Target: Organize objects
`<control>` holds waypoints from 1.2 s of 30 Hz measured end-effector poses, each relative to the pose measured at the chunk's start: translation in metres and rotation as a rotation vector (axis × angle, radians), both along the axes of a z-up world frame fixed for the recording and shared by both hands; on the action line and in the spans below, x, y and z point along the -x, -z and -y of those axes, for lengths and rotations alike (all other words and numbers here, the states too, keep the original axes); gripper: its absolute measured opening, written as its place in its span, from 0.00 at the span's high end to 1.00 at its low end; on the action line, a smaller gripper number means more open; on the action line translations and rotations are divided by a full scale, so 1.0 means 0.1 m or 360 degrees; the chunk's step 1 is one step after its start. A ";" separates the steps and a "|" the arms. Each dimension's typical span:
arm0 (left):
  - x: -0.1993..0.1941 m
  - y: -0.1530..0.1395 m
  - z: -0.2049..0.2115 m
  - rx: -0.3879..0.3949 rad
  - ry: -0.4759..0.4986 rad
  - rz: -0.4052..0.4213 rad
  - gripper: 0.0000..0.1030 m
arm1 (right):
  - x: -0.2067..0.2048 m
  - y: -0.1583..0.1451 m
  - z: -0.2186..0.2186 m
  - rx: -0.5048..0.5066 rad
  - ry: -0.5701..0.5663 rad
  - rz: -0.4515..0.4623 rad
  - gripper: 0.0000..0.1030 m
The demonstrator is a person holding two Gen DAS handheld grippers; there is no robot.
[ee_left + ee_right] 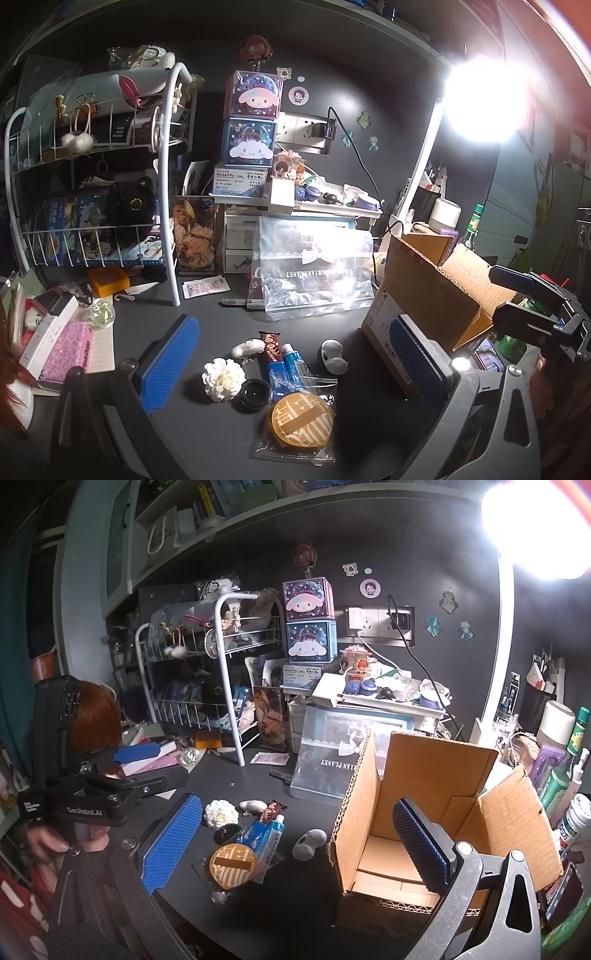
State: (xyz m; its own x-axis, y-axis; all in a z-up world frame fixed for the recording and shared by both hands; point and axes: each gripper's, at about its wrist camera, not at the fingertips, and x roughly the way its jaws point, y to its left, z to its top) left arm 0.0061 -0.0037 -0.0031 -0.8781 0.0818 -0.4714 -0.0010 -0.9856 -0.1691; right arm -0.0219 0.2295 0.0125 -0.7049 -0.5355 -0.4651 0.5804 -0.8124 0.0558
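Small items lie in a cluster on the dark desk: a white fabric flower (pixel 223 379) (pixel 221 813), a black round jar (pixel 255 393), a blue toothpaste tube (pixel 293 363) (pixel 271 836), a chocolate bar (pixel 271 346), a bagged gold disc (pixel 302 421) (pixel 232 866), a grey earbud case (pixel 332 356) (pixel 308 843) and a white pebble-like piece (pixel 246 348). An open, empty cardboard box (pixel 432 291) (pixel 439 812) stands to their right. My left gripper (pixel 295 365) is open above the cluster. My right gripper (pixel 295 845) is open, one finger over the box.
A white wire rack (pixel 92 177) (pixel 207 672) full of things stands at the back left. Character boxes (pixel 251 122), small drawers and a clear zip bag (pixel 314 266) sit at the back. Bottles (pixel 565 775) crowd the right edge. A bright lamp (pixel 484 99) glares.
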 end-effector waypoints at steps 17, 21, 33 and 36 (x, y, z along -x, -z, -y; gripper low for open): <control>-0.20 0.18 0.78 -0.0038 -0.0064 -0.0024 0.00 | -0.60 0.09 0.85 -0.0200 -0.0144 -0.0180 0.00; -0.22 0.33 1.01 0.0025 -0.0153 0.0033 0.00 | -0.54 0.37 1.17 -0.0157 -0.0294 0.0030 0.00; -0.16 0.84 1.16 -0.0067 -0.0065 0.0158 0.01 | -0.15 1.52 1.37 -0.0102 0.0146 0.0420 0.01; -0.13 0.88 1.12 -0.0049 -0.0033 0.0167 0.00 | -0.09 1.62 1.38 -0.0079 0.0189 0.0447 0.03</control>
State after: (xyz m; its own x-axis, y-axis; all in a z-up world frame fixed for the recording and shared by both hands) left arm 0.0195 -0.1155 -0.0912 -0.8255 0.0801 -0.5587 0.0385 -0.9796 -0.1974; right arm -0.0134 0.0918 -0.1492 -0.6014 -0.4288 -0.6742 0.4487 -0.8794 0.1590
